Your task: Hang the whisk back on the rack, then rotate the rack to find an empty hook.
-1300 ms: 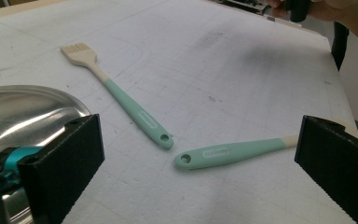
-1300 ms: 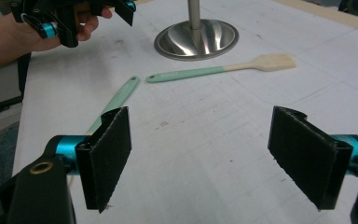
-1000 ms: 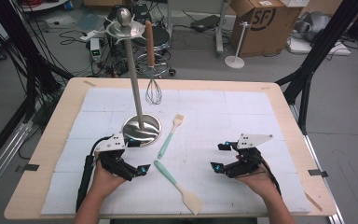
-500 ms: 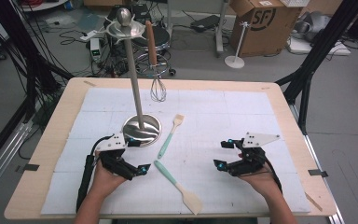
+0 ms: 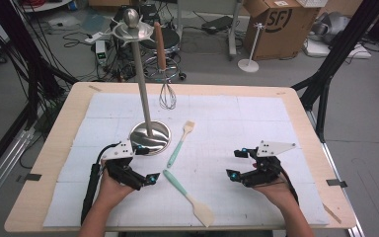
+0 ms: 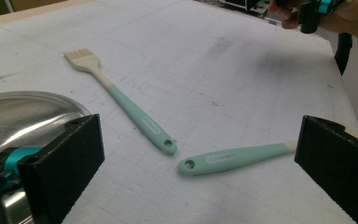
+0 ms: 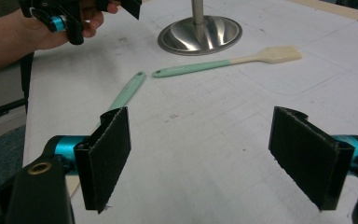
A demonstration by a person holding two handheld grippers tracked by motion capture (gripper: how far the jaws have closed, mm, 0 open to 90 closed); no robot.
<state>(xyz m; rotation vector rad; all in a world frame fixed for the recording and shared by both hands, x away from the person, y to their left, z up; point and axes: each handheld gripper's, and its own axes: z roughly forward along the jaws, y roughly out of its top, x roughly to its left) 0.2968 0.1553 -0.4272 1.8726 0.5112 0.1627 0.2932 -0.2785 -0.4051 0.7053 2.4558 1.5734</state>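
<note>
no visible change against the frames a second and half a second back: both hands rest at the lower edge of the high view, utensils and stand lie as they did. judgement: work not started; this reads as a pause before the first reach, probably to hang a utensil on the stand.

left tongs (image 5: 143, 165) sit lower left of the high view, just beside the stand's base, jaws wide apart, nothing between them. right tongs (image 5: 237, 163) sit lower right, well apart from the utensils, jaws also apart and empty.

count:
- pastry brush (image 5: 180, 143), one, mint handle, pale bristle head pointing to the upper frame, lying at centre just right of the base.
- spatula (image 5: 190, 198), one, mint handle, cream blade toward the lower frame; its handle end lies near the brush's handle end, not touching.
- whisk (image 5: 164, 74), one, wooden handle, hanging from the stand's top at upper centre.
- stand (image 5: 143, 89), one, steel pole on a round base (image 5: 150, 136).
- white mat (image 5: 276, 128) covering the tabletop (image 5: 59, 123), one.
</note>
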